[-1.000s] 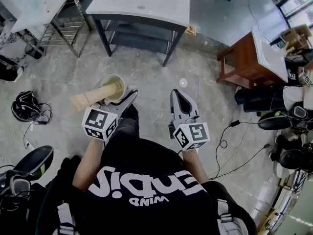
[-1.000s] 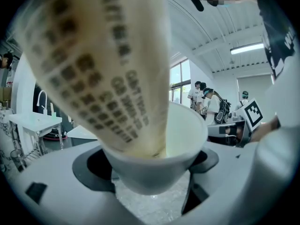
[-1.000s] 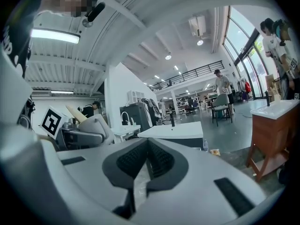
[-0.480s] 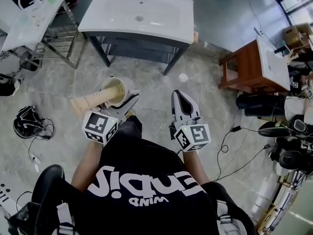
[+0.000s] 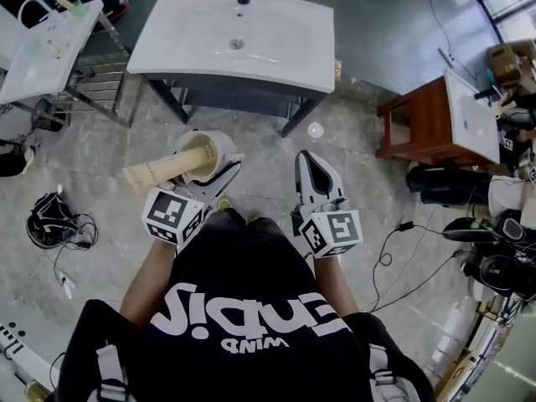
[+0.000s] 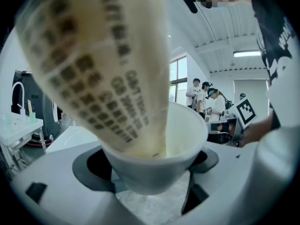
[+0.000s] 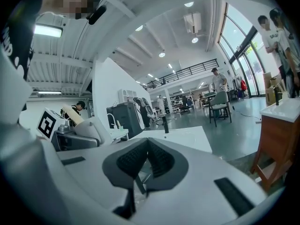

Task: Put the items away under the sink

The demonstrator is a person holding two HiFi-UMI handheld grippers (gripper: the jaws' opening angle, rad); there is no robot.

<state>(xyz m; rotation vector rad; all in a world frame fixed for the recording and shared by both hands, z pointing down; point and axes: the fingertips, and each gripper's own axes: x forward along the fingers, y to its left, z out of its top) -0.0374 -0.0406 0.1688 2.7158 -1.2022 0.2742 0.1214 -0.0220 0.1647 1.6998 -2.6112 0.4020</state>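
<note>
My left gripper [image 5: 220, 174] is shut on a white cup [image 5: 211, 148] with a long beige printed tube [image 5: 159, 171] leaning out of it to the left. In the left gripper view the cup [image 6: 154, 170] sits between the jaws, and the tube [image 6: 103, 64] fills the upper left. Empty, my right gripper [image 5: 306, 159] is shut, its black pads meeting [image 7: 147, 159]. The white sink [image 5: 234, 32] on a dark frame stands ahead, with a dark shelf [image 5: 237, 85] under it. Both grippers hang above the floor, short of the sink.
A wooden stand with a white top [image 5: 431, 128] is at the right, with black gear [image 5: 469, 182] and cables beyond it. A second basin on a metal rack [image 5: 50, 40] is at the far left. A cable bundle [image 5: 54, 224] and a small white disc [image 5: 315, 130] lie on the floor.
The sink has come closer and lower in the head view as the person stepped towards it. Both grippers keep their pose, and the left still holds the cup.
</note>
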